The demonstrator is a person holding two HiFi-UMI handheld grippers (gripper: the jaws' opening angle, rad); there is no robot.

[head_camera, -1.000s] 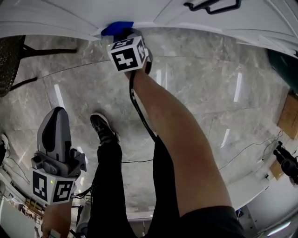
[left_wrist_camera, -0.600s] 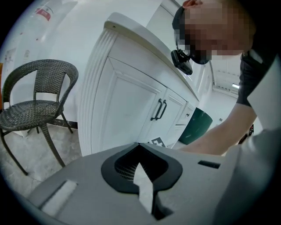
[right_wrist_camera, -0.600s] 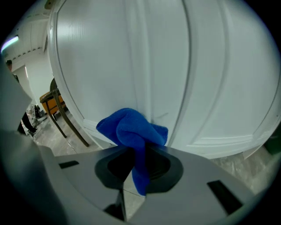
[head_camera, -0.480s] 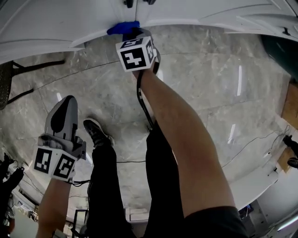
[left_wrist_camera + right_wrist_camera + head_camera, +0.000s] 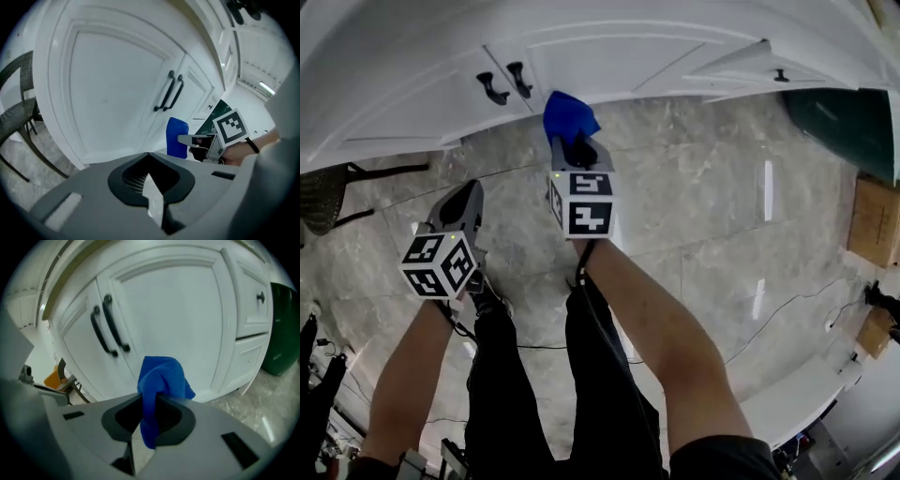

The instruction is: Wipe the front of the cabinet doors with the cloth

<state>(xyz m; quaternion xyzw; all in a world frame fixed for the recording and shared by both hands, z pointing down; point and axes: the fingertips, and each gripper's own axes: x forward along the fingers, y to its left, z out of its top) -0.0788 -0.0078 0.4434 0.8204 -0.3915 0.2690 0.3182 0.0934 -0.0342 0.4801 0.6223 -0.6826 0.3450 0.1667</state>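
Observation:
A blue cloth [image 5: 568, 116] sticks up out of my right gripper [image 5: 574, 141], which is shut on it. In the right gripper view the cloth [image 5: 161, 380] hangs over the jaws of the right gripper [image 5: 150, 401], in front of the white cabinet doors [image 5: 178, 319] with their two black handles [image 5: 110, 329]. I cannot tell whether the cloth touches the door. My left gripper [image 5: 467, 195] is lower left, shut and holding nothing. The left gripper view shows the left gripper [image 5: 149, 157], the doors [image 5: 108, 89] and the cloth [image 5: 177, 137] at the right.
A black chair [image 5: 337, 192] stands left of the cabinet. A dark green bin [image 5: 844, 122] sits at the right, with a cardboard box [image 5: 872, 220] beyond it. The person's legs and a shoe [image 5: 487, 300] are on the grey marble floor [image 5: 703, 206]. A drawer knob [image 5: 260, 297] is right of the doors.
The right gripper has lifted the cloth from the cabinet's foot up in front of the doors. The left gripper has moved up and right, toward the cabinet. The door handles have come into view.

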